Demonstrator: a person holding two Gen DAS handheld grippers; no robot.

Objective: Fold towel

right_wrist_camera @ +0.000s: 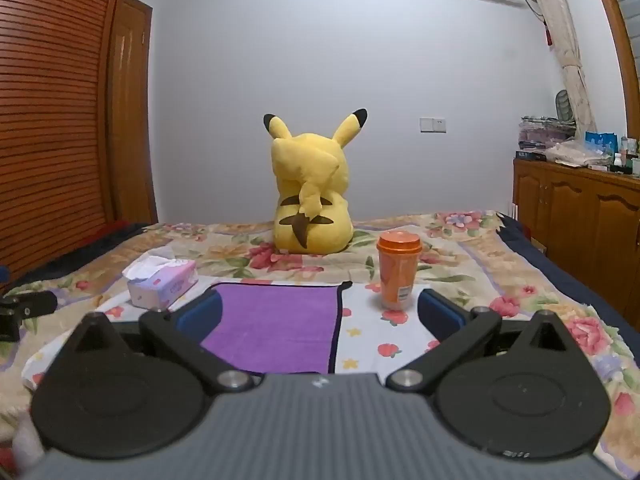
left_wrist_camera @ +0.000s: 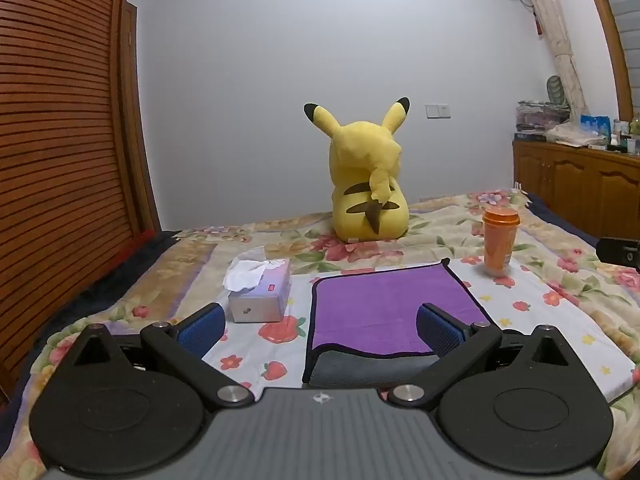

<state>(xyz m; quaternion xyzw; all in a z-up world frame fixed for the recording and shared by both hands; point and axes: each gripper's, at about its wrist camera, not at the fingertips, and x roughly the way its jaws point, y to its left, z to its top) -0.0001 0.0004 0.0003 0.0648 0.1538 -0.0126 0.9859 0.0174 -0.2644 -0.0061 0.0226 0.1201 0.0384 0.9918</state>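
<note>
A purple towel (left_wrist_camera: 380, 308) with a dark border lies on the flowered bedspread, folded over so its grey underside shows at the near edge. It also shows in the right wrist view (right_wrist_camera: 280, 324). My left gripper (left_wrist_camera: 320, 326) is open and empty, held above the towel's near left part. My right gripper (right_wrist_camera: 320, 318) is open and empty, above the towel's near right edge. Each gripper shows at the edge of the other's view.
A tissue box (left_wrist_camera: 260, 292) stands left of the towel. An orange cup with a lid (left_wrist_camera: 499, 242) stands to its right, also in the right wrist view (right_wrist_camera: 397, 272). A yellow plush toy (left_wrist_camera: 370, 184) sits behind. A wooden cabinet (left_wrist_camera: 580, 184) stands beside the bed.
</note>
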